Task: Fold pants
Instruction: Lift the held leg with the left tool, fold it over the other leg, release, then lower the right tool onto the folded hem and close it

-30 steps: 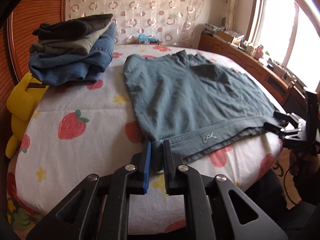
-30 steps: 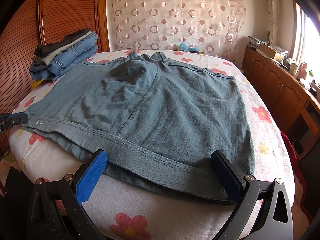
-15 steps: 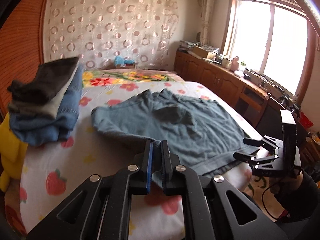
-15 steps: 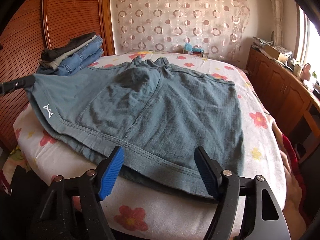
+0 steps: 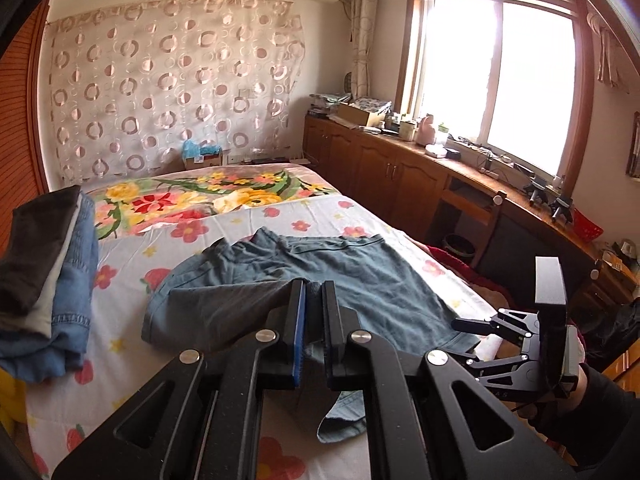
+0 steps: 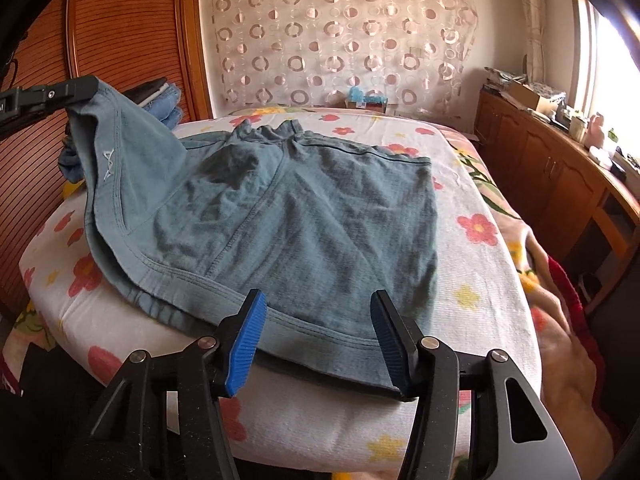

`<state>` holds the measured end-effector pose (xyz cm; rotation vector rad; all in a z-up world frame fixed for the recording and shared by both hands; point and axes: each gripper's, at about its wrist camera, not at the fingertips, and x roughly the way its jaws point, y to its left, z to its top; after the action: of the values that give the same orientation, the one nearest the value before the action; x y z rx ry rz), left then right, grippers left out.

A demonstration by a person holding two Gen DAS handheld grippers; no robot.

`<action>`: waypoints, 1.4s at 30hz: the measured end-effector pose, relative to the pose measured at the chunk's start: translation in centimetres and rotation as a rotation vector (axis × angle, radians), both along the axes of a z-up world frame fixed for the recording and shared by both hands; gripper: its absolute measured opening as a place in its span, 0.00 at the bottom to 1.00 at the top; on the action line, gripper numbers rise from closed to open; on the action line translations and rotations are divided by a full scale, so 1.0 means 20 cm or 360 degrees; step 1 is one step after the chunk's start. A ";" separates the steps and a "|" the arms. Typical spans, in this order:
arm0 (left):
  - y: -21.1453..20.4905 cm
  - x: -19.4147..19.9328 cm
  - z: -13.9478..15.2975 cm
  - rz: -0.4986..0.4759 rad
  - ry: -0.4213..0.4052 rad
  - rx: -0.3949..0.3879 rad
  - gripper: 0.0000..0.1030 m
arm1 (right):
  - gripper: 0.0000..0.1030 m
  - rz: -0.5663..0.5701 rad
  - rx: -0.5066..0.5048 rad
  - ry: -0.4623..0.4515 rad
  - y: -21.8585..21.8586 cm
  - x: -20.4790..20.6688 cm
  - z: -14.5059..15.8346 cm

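Jaws of my left gripper (image 5: 313,320) pinch the pants (image 6: 304,216) hem corner off the bed (image 6: 480,280) to fold it, while my right gripper (image 6: 318,344), half-open, has been closing astride the near hem.

left gripper (image 5: 313,322) raised pants (image 6: 304,216) corner off bed, right gripper (image 6: 318,338) jaws narrowed around hem

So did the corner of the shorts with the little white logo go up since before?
Yes. The left gripper, shut on the logo corner of the teal shorts, has lifted it off the flowered bedsheet, now up against the wooden wardrobe.
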<state>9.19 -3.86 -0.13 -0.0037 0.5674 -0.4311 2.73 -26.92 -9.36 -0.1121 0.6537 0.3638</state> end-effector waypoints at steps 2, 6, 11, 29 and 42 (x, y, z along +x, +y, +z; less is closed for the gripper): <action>-0.03 0.02 0.02 -0.0023 -0.0002 0.0005 0.08 | 0.55 -0.0010 0.0013 -0.0001 -0.02 0.00 0.00; -0.09 0.07 0.05 -0.0062 -0.0017 0.0015 0.08 | 0.55 -0.0036 0.0038 0.0004 -0.05 0.02 0.00; -0.18 0.11 0.10 -0.0122 -0.0040 0.0014 0.08 | 0.55 -0.0050 0.0041 0.0007 -0.06 0.02 -0.02; -0.32 0.09 -0.11 -0.0157 0.0081 0.0169 0.28 | 0.55 -0.0101 0.0094 0.0030 -0.12 0.03 -0.03; -0.09 0.09 -0.31 -0.0002 0.0180 0.0158 0.80 | 0.55 -0.0086 0.0068 0.0020 -0.10 0.04 -0.01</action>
<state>11.03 -5.62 -6.27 0.0676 0.7000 -0.4053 3.61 -28.84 -9.50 -0.0518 0.6596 0.3265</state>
